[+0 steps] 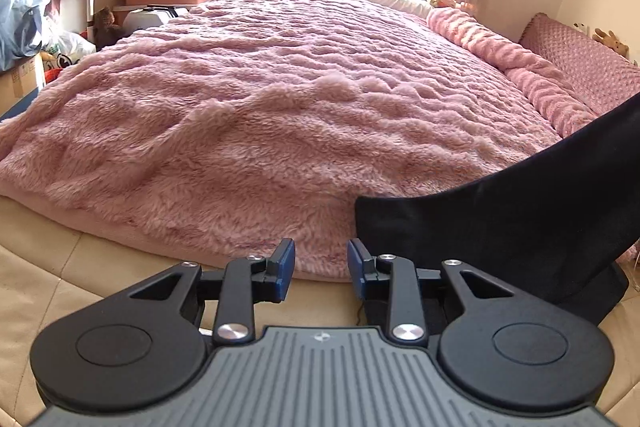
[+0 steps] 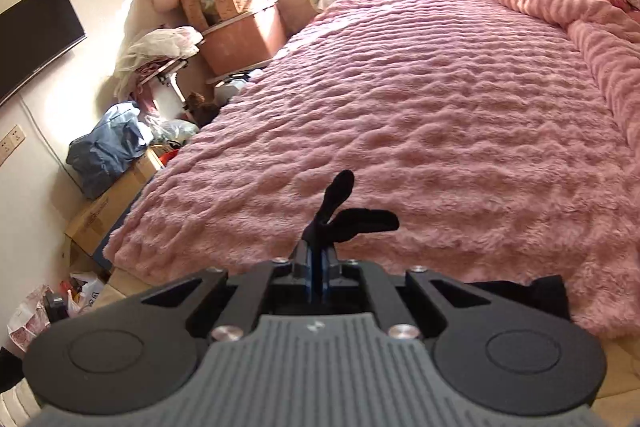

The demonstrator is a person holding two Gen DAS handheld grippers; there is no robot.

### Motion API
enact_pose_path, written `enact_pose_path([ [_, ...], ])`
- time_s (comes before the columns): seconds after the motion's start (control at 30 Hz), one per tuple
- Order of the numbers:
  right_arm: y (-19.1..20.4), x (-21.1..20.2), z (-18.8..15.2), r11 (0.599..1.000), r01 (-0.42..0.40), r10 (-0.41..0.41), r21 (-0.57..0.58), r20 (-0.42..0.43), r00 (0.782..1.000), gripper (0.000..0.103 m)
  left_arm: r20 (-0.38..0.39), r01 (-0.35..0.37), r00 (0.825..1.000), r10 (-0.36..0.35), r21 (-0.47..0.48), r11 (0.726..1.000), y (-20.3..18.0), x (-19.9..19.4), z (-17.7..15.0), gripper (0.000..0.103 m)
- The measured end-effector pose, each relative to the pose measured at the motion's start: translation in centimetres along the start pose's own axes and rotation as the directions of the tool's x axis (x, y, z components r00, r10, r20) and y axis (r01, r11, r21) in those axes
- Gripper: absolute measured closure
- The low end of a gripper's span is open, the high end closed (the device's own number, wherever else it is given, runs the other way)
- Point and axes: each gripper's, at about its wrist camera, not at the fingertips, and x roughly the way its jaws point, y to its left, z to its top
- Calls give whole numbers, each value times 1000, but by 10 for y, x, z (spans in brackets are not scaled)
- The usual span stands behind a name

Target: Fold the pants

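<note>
The black pants [image 1: 520, 219] hang stretched from the upper right down to the bed's near edge in the left wrist view. My left gripper [image 1: 321, 269] is open and empty, just left of the pants' lower corner, over the edge of the pink blanket. My right gripper [image 2: 317, 255] is shut on a bunched bit of the black pants [image 2: 348, 217], which sticks up past the fingertips; more of the pants hangs below at the lower right [image 2: 520, 291].
The pink fluffy blanket [image 1: 260, 99] covers the bed. A rolled pink blanket [image 1: 500, 55] lies along the right side. Boxes, bags and a tub [image 2: 240, 31] stand left of the bed. A TV [image 2: 36, 35] hangs on the left wall.
</note>
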Motion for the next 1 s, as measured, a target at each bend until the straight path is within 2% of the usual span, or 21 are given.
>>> enact_pose_path([
  [0.1, -59, 5, -7, 995, 81, -78, 58, -53, 996, 103, -26, 18, 1000, -18, 19, 1000, -17, 14, -3, 68],
  [0.23, -142, 37, -50, 966, 215, -191, 144, -163, 968, 103, -72, 33, 997, -30, 46, 998, -34, 37, -9, 68],
  [0.37, -193, 72, -91, 933, 274, -224, 234, -221, 949, 103, -119, 40, 992, -33, 55, 998, -47, 62, -16, 68],
  [0.5, -197, 82, -97, 938, 277, -235, 209, -206, 950, 103, -149, 45, 988, -33, 77, 996, -56, 79, -21, 68],
  [0.63, -170, 58, -76, 971, 197, -184, 137, -99, 978, 103, -143, 55, 989, -43, 80, 995, -60, 85, -20, 68],
  [0.7, -176, 69, -75, 956, 283, -272, 78, -122, 954, 103, -150, 51, 988, -37, 89, 995, -61, 91, -21, 68],
  [0.8, -207, 103, -88, 919, 381, -358, 103, -192, 914, 103, -158, 39, 987, -24, 92, 995, -62, 96, -21, 68],
  [1.0, -225, 123, -106, 915, 393, -371, 96, -187, 910, 103, -158, 48, 987, -31, 101, 994, -65, 105, -17, 68],
])
